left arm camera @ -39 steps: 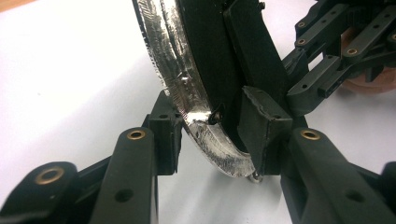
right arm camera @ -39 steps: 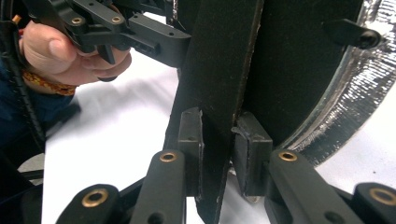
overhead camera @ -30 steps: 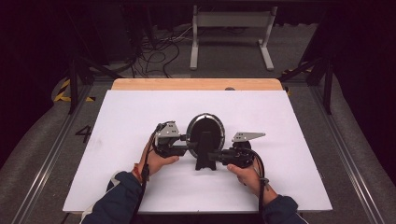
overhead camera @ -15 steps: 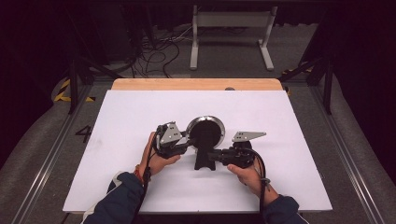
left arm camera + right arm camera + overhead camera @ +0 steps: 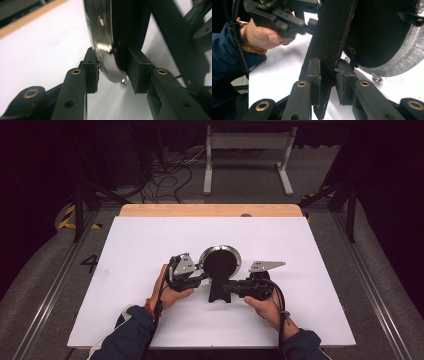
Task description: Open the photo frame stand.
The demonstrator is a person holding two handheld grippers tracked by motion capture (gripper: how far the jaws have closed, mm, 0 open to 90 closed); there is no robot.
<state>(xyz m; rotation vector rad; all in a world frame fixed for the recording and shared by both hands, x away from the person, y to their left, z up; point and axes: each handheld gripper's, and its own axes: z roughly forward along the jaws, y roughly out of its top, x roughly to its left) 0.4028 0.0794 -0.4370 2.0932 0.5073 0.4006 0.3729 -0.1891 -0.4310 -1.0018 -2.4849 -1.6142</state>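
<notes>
We clamp our right gripper [image 5: 231,287] on the black stand [image 5: 329,50] and our left gripper [image 5: 200,276] on the round mirror's [image 5: 220,261] rim, mid-table [image 5: 125,245]. Beyond, cables [image 5: 170,175] and a metal frame [image 5: 247,140] crowd the floor.

A white table top [image 5: 150,250] with a wooden far edge [image 5: 210,210]; cables [image 5: 167,172] and a metal stand [image 5: 247,150] beyond.

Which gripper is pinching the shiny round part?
The left gripper. Its jaws squeeze the rim of the round mirror, where the silver edge shines. The right gripper clamps the flat black stand instead.
</notes>
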